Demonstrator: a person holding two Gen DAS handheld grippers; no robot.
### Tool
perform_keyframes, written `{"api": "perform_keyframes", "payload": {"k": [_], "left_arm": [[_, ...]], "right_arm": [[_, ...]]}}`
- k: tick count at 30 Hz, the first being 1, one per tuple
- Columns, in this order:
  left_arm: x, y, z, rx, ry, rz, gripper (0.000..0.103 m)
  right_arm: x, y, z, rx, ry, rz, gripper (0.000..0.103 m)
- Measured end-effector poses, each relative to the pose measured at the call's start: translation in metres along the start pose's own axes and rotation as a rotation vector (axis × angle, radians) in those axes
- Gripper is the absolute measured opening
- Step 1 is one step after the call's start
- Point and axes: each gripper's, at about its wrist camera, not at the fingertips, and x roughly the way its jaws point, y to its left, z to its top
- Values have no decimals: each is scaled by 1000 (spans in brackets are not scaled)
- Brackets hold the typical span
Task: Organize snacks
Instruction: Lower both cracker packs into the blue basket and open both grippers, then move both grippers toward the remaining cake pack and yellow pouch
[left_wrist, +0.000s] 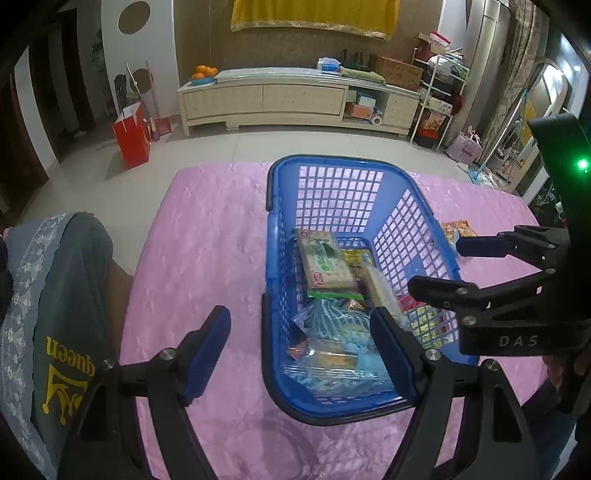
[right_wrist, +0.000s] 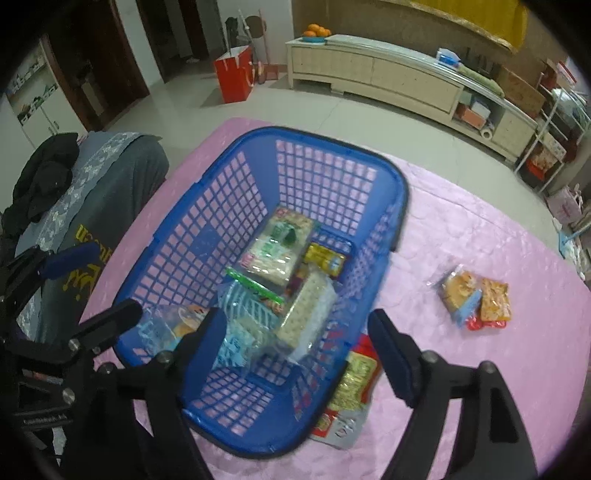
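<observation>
Fingers on both my grippers are spread wide, nothing in either. Left gripper (left_wrist: 299, 354) hangs over the near left corner of the blue basket (right_wrist: 207, 206), right gripper (right_wrist: 295, 350) over its right side. Basket sits on the pink worktop (right_wrist: 461, 236) and it's got a cracker pack (right_wrist: 279, 245), a yellow packet (right_wrist: 325, 256), a clear-wrapped pack (right_wrist: 306, 310) and some blue-striped bags (left_wrist: 332, 332) inside. Red and yellow bag (right_wrist: 354, 384) lies just outside against the basket's right wall. Two small orange packets (right_wrist: 474, 297) sit further right, well apart from the basket.
</observation>
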Motion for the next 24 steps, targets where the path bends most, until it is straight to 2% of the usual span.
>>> {"api": "perform_keyframes", "payload": {"k": [5, 13, 24], "left_arm": [[-10, -18, 2, 18, -16, -8, 76], [-13, -67, 11, 76, -17, -12, 76], [4, -165, 32, 158, -32, -99, 77]], "right_arm": [[-14, -27, -11, 38, -10, -5, 82], [-45, -84, -33, 108, -45, -16, 82], [-64, -169, -59, 165, -92, -58, 82]]}}
